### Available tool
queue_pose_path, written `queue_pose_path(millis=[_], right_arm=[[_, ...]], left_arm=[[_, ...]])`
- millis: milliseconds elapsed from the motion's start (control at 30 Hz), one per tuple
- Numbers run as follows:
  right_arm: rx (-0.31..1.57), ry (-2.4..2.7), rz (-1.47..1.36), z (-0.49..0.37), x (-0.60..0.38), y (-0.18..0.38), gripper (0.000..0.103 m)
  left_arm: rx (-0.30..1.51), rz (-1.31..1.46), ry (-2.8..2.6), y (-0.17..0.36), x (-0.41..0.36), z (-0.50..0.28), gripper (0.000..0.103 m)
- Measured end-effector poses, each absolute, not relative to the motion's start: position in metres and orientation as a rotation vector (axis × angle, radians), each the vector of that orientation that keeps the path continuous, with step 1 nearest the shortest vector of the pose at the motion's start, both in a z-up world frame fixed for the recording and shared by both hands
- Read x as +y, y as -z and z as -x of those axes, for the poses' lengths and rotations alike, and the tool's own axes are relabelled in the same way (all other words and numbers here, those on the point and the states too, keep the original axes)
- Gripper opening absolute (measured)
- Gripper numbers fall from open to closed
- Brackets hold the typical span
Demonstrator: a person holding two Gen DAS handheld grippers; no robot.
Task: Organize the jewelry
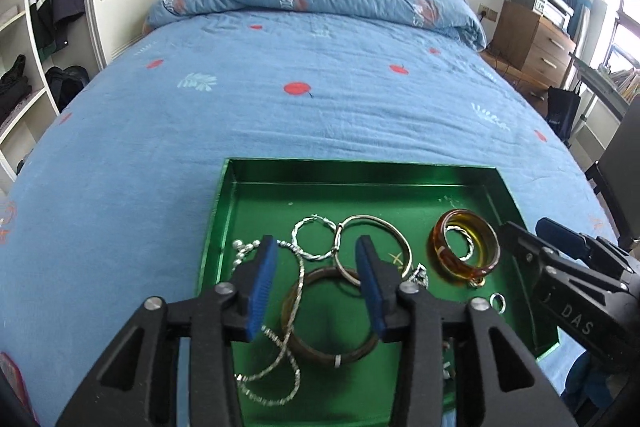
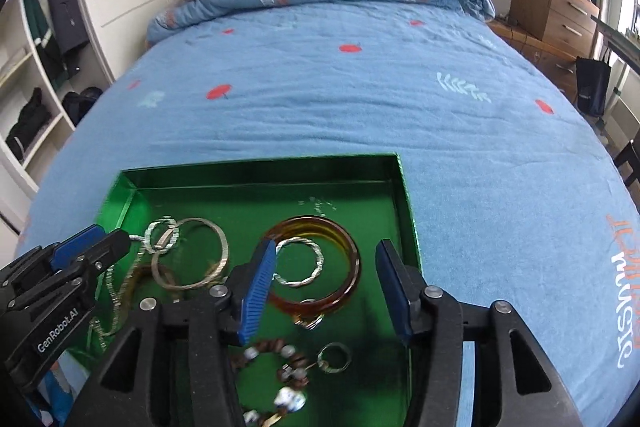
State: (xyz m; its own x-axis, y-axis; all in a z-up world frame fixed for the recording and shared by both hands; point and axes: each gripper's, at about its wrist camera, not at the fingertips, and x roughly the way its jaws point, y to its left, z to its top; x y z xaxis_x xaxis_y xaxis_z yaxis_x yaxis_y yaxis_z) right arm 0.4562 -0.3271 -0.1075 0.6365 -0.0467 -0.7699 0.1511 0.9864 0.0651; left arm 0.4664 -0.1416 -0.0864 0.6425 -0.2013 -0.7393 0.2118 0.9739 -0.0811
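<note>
Bright daylight, strong fisheye bend in both views.

We see daylight pouring in from the window (image 1: 624, 27) at the right, blown out to white there, while the bed cover (image 1: 320, 99) is evenly lit. Straight edges bow and the corners go black. The green tray (image 1: 360, 173) shines with soft glare on its walls. In the right wrist view the beads (image 2: 280, 359) near the bottom smear with blur.

My left tongs (image 1: 316, 283) cover part of the brown bangle (image 1: 328, 343); the tray's (image 2: 404, 195) near edge and the beads (image 2: 280, 387) run off-frame.
</note>
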Motion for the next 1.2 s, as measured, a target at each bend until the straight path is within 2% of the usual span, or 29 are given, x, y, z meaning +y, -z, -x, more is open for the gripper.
queue_pose_path(millis=[67, 167, 300, 567, 1000, 1200], right_arm=[[0.847, 0.1, -0.122, -0.44, -0.319, 0.099, 0.056], [0.814, 0.085, -0.126, -0.415, -0.311, 0.091, 0.067], [0.786, 0.087, -0.107, -0.382, -0.302, 0.088, 0.074], [0.751, 0.098, -0.062, -0.311, -0.285, 0.09, 0.079], [0.72, 0.039, 0.0, -0.213, -0.238, 0.086, 0.1], [0.71, 0.028, 0.008, -0.177, -0.224, 0.08, 0.101]], left_arm=[[0.818, -0.012, 0.234, 0.08, -0.134, -0.453, 0.042], [0.786, -0.028, 0.233, 0.073, -0.123, -0.43, 0.044], [0.748, -0.028, 0.228, 0.067, -0.106, -0.396, 0.046], [0.725, -0.045, 0.219, 0.07, -0.082, -0.325, 0.046], [0.689, -0.116, 0.172, 0.073, -0.046, -0.217, 0.046], [0.649, -0.127, 0.146, 0.059, -0.033, -0.181, 0.046]])
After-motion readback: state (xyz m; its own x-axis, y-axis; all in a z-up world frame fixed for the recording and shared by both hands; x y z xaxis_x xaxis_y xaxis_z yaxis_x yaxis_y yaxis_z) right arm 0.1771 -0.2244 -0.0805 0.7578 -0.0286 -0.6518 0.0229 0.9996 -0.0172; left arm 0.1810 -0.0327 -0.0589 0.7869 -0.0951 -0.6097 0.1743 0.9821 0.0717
